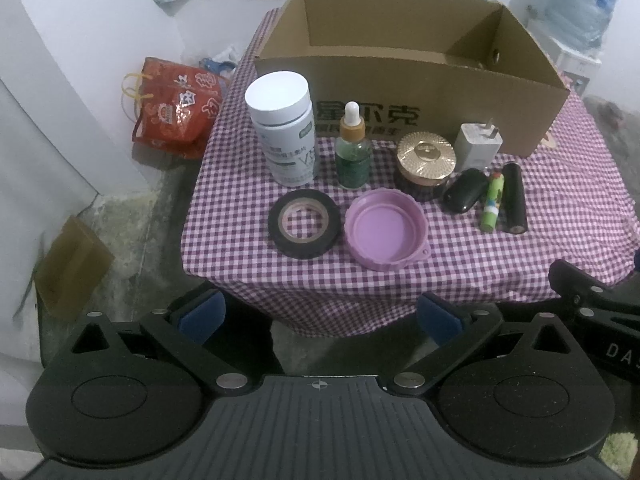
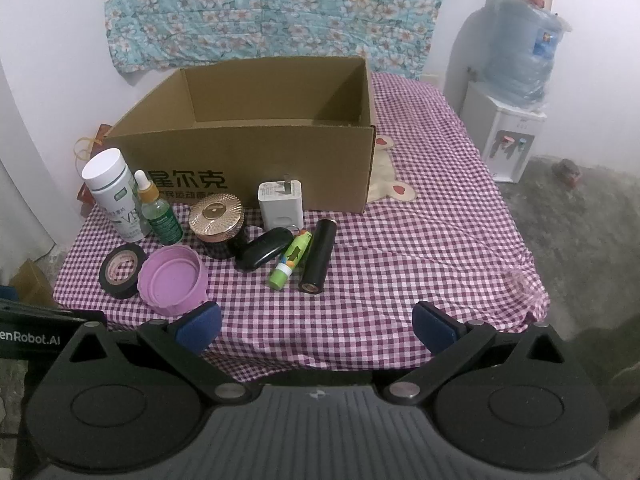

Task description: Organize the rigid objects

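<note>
before the cardboard box (image 2: 256, 168) both tools, left tool (image 1: 320, 316) and right tool (image 2: 316, 322), wide, seemingly empty.

**What the two views leave unclear**

The near wall of the cardboard box (image 1: 408, 76) hides most of its floor in both views, so what lies inside cannot be told. The printed text on the box front is partly covered by the white bottle (image 1: 282, 128), the dropper bottle (image 1: 352, 148) and the charger (image 1: 478, 146). The small print on the white bottle's label is too fine to read. A key ring, perhaps, shows behind the black oval object (image 2: 264, 254). The water dispenser (image 2: 510, 136) is cut off by the left view's edge.
</note>
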Available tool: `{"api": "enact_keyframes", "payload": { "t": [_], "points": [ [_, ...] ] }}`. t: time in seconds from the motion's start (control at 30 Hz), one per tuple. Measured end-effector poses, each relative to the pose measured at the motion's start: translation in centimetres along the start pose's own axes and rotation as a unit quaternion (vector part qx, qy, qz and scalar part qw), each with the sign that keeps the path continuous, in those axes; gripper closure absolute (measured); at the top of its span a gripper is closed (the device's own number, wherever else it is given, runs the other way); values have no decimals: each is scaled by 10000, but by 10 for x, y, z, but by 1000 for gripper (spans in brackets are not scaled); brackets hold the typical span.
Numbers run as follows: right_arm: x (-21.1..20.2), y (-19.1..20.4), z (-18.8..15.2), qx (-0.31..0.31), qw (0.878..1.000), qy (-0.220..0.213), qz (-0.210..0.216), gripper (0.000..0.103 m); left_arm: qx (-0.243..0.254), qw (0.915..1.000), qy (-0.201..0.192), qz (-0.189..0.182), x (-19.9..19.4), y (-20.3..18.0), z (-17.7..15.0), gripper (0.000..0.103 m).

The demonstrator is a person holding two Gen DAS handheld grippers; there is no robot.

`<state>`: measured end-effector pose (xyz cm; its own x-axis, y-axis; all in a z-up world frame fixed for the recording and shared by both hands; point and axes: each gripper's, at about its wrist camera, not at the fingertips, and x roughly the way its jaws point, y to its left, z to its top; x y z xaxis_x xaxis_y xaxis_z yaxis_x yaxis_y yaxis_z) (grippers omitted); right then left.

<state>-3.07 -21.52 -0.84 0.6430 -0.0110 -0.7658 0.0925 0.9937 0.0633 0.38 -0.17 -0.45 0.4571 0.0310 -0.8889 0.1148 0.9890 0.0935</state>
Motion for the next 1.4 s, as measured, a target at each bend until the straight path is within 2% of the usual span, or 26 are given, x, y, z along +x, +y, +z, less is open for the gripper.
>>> {"api": "enact_keyframes", "payload": {
  "t": [0.57, 0.77, 0.93, 1.03, 1.1, 1.23, 1.3, 1.33, 1.4],
  "points": [
    [14, -14, 3, 179, 9998, 55, 59, 0, 171, 9998, 37, -75, 14, -14, 12, 0],
    [23, -40, 16, 450, 9986, -77, 252, 0, 475, 9970, -176, -590, 17, -29, 25, 1],
    [39, -70, 33, 862, 9938, -88, 699, 2, 852, 9890, -404, -1137, 19, -50, 38, 5],
    [58, -86, 41, 1153, 9871, 83, 1108, 13, 1120, 9820, -476, -1444, 24, -65, 44, 10],
    [71, -93, 44, 1300, 9835, 201, 1244, 27, 1307, 9778, -493, -1560, 30, -78, 49, 20],
    [93, -95, 49, 1334, 9787, 399, 1509, 36, 1661, 9692, -433, -1767, 43, -102, 56, 34],
    [102, -94, 50, 1385, 9738, 518, 1726, 39, 1793, 9658, -358, -1841, 50, -111, 59, 45],
    [107, -94, 51, 1406, 9719, 569, 1798, 41, 1853, 9639, -313, -1885, 53, -115, 60, 47],
    [115, -92, 51, 1379, 9703, 661, 1875, 49, 1944, 9615, -227, -1930, 61, -120, 61, 56]
  ]
}}
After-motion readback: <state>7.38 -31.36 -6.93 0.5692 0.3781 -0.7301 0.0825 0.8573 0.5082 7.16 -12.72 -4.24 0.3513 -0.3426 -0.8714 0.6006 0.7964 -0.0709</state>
